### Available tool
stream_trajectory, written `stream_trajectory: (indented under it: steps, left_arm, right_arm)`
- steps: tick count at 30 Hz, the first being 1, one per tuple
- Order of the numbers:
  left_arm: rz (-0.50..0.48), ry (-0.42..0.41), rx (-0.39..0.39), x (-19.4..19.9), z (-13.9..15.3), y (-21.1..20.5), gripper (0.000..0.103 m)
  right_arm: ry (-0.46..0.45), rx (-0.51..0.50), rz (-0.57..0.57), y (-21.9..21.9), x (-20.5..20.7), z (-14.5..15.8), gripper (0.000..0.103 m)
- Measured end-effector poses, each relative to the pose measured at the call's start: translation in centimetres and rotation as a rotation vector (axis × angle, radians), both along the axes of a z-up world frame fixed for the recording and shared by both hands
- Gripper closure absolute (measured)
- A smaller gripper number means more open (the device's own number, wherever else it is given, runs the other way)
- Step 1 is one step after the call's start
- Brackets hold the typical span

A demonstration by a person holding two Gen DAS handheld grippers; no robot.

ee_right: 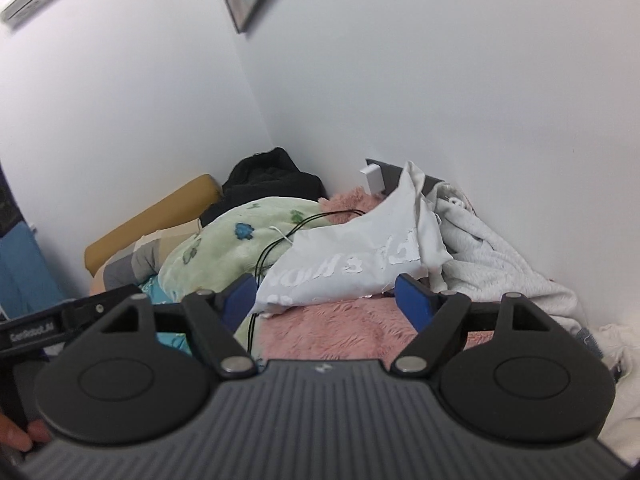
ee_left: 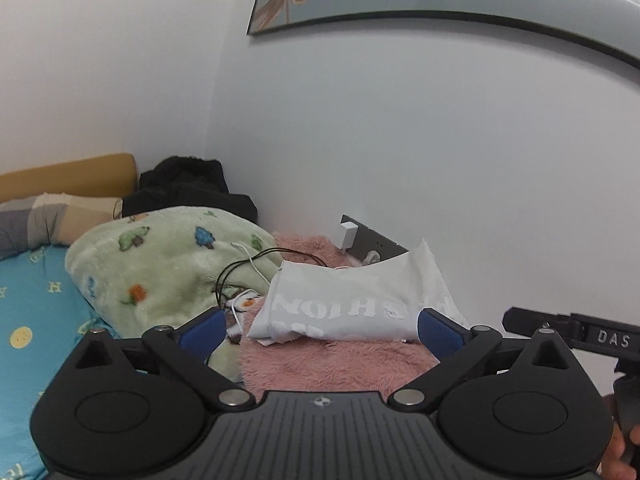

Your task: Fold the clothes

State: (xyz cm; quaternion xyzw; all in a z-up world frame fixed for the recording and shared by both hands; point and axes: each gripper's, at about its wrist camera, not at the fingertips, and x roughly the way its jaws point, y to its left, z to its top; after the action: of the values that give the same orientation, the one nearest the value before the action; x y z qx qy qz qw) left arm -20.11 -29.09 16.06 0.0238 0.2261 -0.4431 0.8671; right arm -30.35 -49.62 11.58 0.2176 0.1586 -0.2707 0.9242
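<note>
A folded white T-shirt with worn white lettering lies on a pink fluffy blanket near the wall. It also shows in the right wrist view, one end raised against the wall. My left gripper is open and empty, its blue pads apart just in front of the shirt. My right gripper is open and empty too, its pads wide in front of the shirt. The right gripper's body shows at the right edge of the left wrist view.
A green patterned fleece blanket lies left of the shirt, with black and white cables across it. A black garment and a tan cushion sit at the wall. A white fluffy blanket lies right. A white charger is plugged in.
</note>
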Motion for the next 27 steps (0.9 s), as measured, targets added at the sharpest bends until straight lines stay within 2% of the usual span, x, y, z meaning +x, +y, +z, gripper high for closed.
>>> stream_trajectory:
  steps: [7,14,27]
  left_arm:
    - [0.026,-0.073,-0.025,-4.9,-1.5,2.8,0.0]
    - [0.029,-0.176,0.008,-8.4,-2.5,4.4,0.0]
    - [0.099,-0.178,-0.024,-8.7,-3.1,7.6,0.0]
  right_arm:
    - [-0.034,-0.14,0.015,4.5,-2.3,-1.0,0.024]
    - [-0.021,-0.274,0.034,8.3,-3.1,-2.1,0.024]
    - [0.009,-0.289,0.021,10.0,-3.6,-3.5,0.024]
